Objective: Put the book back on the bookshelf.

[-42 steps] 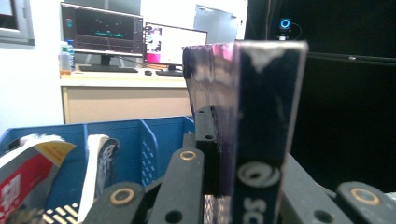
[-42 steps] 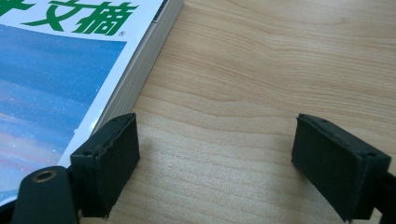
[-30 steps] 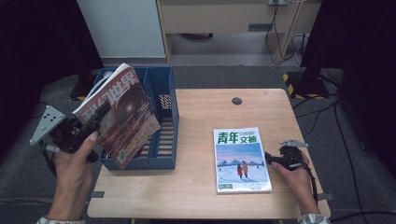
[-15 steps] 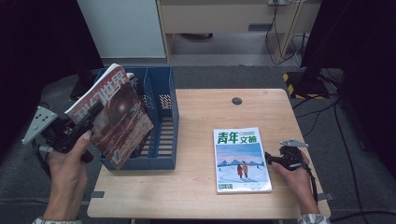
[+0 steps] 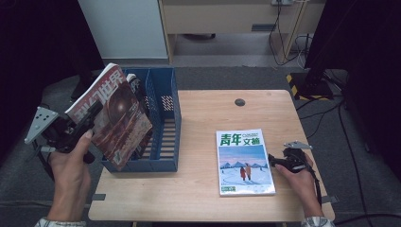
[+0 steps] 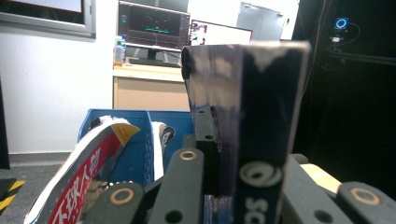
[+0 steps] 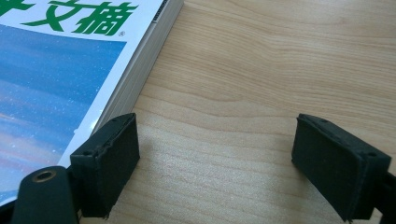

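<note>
Glossy magazine held over a slatted blue plastic bin

Left gripper (image 5: 87,124) clamps the brown-covered magazine (image 5: 113,118) above the bin (image 5: 163,127); right gripper (image 7: 215,158) fingers gape wide over woodgrain tabletop (image 5: 208,189).

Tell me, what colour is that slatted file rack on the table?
Blue. The file rack shows best in the high view.

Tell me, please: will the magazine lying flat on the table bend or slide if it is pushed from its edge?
The magazine looks thick with a square spine, so it is probably fairly stiff. Its glossy cover on the smooth wooden table suggests it would likely slide rather than buckle.
</note>
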The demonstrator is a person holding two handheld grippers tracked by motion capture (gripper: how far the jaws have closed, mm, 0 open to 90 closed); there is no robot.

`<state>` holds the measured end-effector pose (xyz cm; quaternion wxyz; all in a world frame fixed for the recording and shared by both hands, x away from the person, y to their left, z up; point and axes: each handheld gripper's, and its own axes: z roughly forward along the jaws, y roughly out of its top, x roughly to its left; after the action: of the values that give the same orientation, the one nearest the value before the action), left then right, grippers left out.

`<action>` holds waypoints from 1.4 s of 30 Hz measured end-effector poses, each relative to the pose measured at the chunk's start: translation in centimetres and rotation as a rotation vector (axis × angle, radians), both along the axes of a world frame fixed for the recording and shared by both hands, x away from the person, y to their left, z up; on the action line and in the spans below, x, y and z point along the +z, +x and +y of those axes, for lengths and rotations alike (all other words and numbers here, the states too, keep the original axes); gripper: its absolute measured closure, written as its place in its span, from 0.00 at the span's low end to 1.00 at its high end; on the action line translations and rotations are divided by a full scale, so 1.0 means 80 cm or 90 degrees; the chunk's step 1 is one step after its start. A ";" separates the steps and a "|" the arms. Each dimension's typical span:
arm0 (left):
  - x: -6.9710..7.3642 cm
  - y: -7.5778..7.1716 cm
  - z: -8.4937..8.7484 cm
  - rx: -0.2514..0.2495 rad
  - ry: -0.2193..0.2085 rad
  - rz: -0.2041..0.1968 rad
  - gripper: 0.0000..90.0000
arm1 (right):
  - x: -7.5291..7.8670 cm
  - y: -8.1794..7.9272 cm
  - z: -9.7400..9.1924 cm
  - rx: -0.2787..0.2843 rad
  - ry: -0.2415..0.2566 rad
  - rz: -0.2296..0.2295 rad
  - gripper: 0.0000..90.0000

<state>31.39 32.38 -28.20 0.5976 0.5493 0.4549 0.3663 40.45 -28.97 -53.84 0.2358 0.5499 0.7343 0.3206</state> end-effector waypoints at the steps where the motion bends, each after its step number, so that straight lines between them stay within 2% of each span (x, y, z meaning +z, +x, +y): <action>1: 0.000 0.001 0.000 0.002 0.001 0.001 0.93 | 0.000 0.000 0.000 0.000 0.000 0.000 0.17; 5: -0.001 0.003 -0.003 0.010 0.013 0.003 0.93 | 0.000 0.000 0.000 0.000 0.000 0.000 0.17; 16: -0.004 0.013 -0.012 0.027 0.018 0.005 0.93 | 0.000 0.000 0.000 0.000 0.000 -0.001 0.17; 35: -0.017 0.041 -0.030 0.035 0.027 0.011 0.93 | 0.000 0.001 0.000 0.001 -0.001 -0.001 0.17; 42: -0.018 0.046 -0.037 0.037 0.039 0.008 0.93 | 0.000 0.001 0.000 0.001 -0.001 -0.001 0.17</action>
<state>35.03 29.40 -29.62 0.5669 0.5562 0.4629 0.3937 40.50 -28.96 -53.85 0.2362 0.5489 0.7348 0.3209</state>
